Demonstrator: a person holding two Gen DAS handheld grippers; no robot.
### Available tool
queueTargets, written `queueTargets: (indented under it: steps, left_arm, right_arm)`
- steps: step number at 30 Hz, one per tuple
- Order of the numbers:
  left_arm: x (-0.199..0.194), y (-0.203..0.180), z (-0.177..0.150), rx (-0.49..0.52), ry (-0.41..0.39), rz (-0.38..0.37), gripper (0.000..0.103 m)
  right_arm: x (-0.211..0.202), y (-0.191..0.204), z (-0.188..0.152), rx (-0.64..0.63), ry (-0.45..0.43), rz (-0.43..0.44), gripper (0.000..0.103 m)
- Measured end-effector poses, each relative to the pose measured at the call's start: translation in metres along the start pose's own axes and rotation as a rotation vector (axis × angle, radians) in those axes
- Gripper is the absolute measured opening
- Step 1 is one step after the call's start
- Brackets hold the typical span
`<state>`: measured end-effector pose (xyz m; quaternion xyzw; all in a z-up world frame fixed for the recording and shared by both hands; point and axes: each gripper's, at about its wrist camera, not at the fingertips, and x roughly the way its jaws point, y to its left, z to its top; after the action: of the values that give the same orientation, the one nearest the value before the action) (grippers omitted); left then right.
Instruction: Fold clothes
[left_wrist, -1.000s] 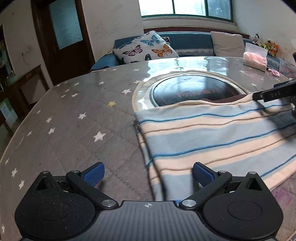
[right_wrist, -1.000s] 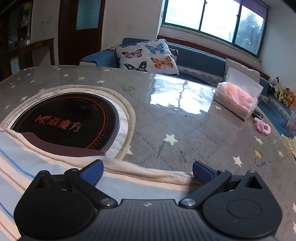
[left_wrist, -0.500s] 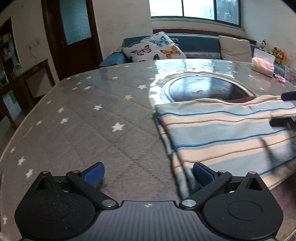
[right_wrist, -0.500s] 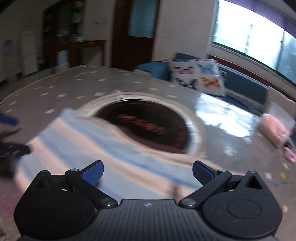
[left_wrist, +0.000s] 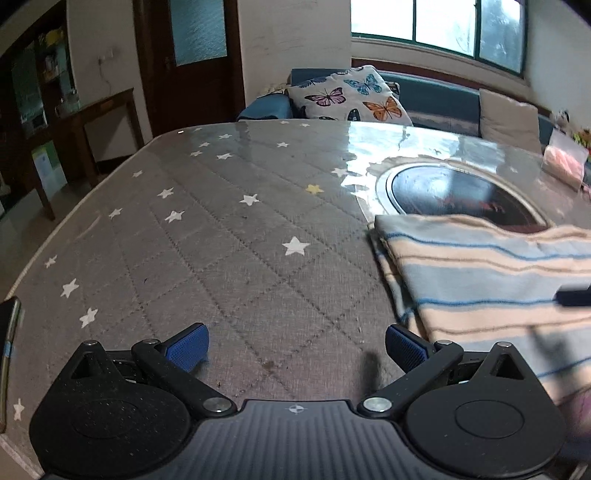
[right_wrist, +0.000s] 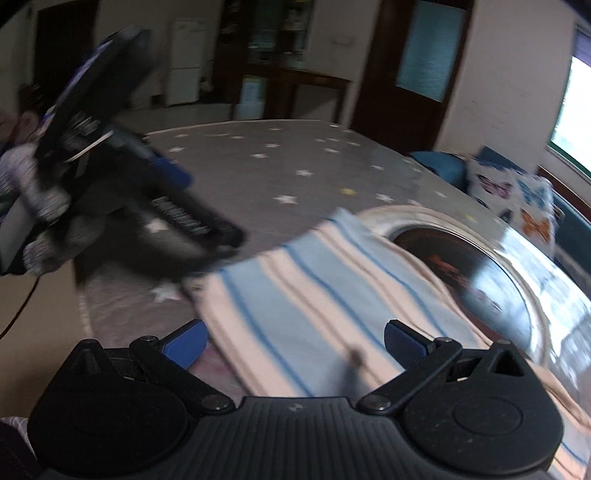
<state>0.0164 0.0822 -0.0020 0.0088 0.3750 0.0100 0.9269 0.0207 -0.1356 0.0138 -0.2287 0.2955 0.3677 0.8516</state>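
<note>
Ahead of the left gripper, whose blue-padded jaws stand wide apart with nothing between them, the grey quilted star-print tablecloth lies bare and flat out to the far edge, leaving open passage forward and to its left. To its right the folded blue-and-cream striped cloth covers the surface, with the round black glass cooktop beyond it. At its far left a dark phone-like slab lies at the table edge. In front of the right gripper, jaws also spread and empty, the striped cloth fills the path; the left gripper, blurred, blocks its upper left.
</note>
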Motion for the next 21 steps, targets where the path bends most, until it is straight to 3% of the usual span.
queueTargets:
  steps: [6, 13, 15, 17, 21]
  left_arm:
    - [0.001, 0.007, 0.008, -0.053, 0.009, -0.051, 0.103]
    - [0.006, 0.013, 0.014, -0.132, 0.042, -0.133, 0.103]
    - [0.006, 0.014, 0.015, -0.156, 0.05, -0.158, 0.103]
    - [0.005, 0.014, 0.017, -0.18, 0.06, -0.191, 0.103]
    - [0.006, 0.01, 0.021, -0.221, 0.083, -0.255, 0.103]
  right_arm:
    - [0.011, 0.03, 0.011, -0.097, 0.006, 0.032, 0.087]
    - [0.025, 0.051, 0.019, -0.155, 0.028, 0.037, 0.045]
    - [0.026, 0.054, 0.02, -0.165, 0.027, 0.027, 0.041]
    - [0.025, 0.055, 0.022, -0.162, 0.021, 0.025, 0.025]
    - [0.018, 0.047, 0.026, -0.108, 0.002, 0.049, 0.015]
